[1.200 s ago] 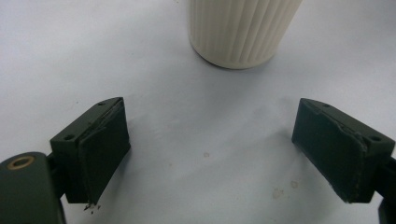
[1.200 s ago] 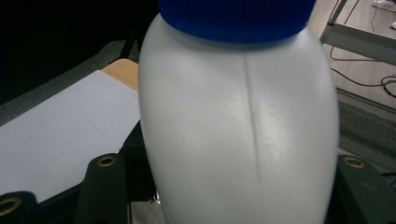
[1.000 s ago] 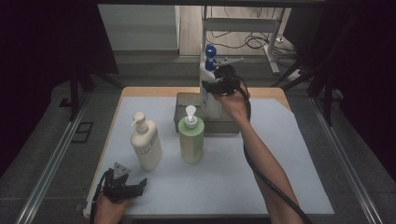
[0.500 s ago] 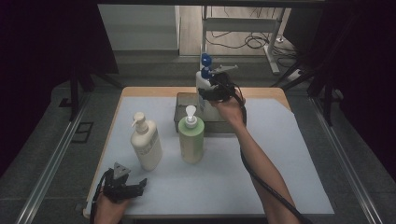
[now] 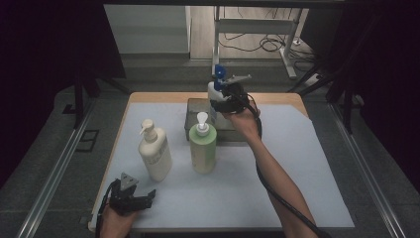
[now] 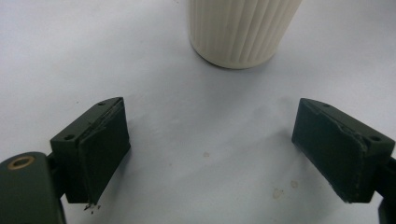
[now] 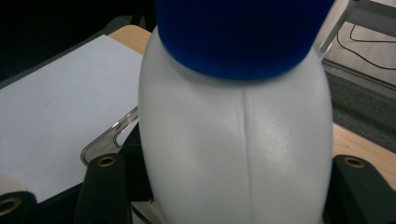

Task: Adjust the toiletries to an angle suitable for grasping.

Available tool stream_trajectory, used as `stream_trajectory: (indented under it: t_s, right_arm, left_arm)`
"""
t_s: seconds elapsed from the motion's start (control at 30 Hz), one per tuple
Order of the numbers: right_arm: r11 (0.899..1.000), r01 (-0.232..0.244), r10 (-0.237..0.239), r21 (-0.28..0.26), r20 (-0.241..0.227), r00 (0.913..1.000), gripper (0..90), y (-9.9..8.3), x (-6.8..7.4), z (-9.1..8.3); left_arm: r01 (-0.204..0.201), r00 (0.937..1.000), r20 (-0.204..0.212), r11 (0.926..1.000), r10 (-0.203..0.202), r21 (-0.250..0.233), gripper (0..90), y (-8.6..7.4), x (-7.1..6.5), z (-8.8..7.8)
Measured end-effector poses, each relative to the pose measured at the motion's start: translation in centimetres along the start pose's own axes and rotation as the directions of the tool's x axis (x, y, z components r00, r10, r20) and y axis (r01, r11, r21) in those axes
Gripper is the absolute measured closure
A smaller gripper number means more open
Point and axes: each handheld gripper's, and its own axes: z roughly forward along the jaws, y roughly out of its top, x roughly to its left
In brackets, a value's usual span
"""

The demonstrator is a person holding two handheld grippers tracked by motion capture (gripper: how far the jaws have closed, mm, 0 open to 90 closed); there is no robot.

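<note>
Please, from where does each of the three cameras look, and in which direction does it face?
High view: above the person's side, facing forward and down on the table; both forearms and grippers show.
Left gripper view: on the left gripper, looking along its open jaws at the cream bottle.
Right gripper view: on the right gripper, jaws clamping the white bottle.
Shared: high view shows both bottles.

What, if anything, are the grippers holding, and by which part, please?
The right gripper clamps the white bottle by its body, below the blue cap. The left gripper is open, holding nothing.
</note>
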Motion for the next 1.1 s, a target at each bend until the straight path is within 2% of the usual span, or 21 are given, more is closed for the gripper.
stream_trajectory:
  t_s: [0.33,0.6,0.83,0.9,1.1]
  right_arm:
    - [1.0,0.01,-0.01,0.022,0.005,0.9999,40.2,-1.2,0.0,0.5]
    - [1.0,-0.003,0.003,0.026,0.002,1.0,39.8,-1.6,-0.3,0.8]
    - [1.0,-0.009,0.009,0.028,-0.02,0.9998,38.3,-1.6,-0.7,1.0]
    - [0.999,-0.01,0.011,0.033,-0.032,0.9994,34.1,-1.7,-0.9,1.0]
    - [1.0,0.015,-0.014,0.017,-0.043,0.999,32.4,-2.1,-0.9,0.7]
  left_arm:
    - [0.0,1.0,0.0,1.0,0.0,0.0,10.9,0.0,0.0,0.0]
    - [0.0,1.0,0.0,1.0,0.0,0.0,10.9,0.0,0.0,0.0]
    - [0.0,1.0,0.0,1.0,0.0,0.0,10.9,0.0,0.0,0.0]
    - [0.0,1.0,0.0,1.0,0.0,0.0,10.9,0.0,0.0,0.0]
    - [0.0,1.0,0.0,1.0,0.0,0.0,10.9,0.0,0.0,0.0]
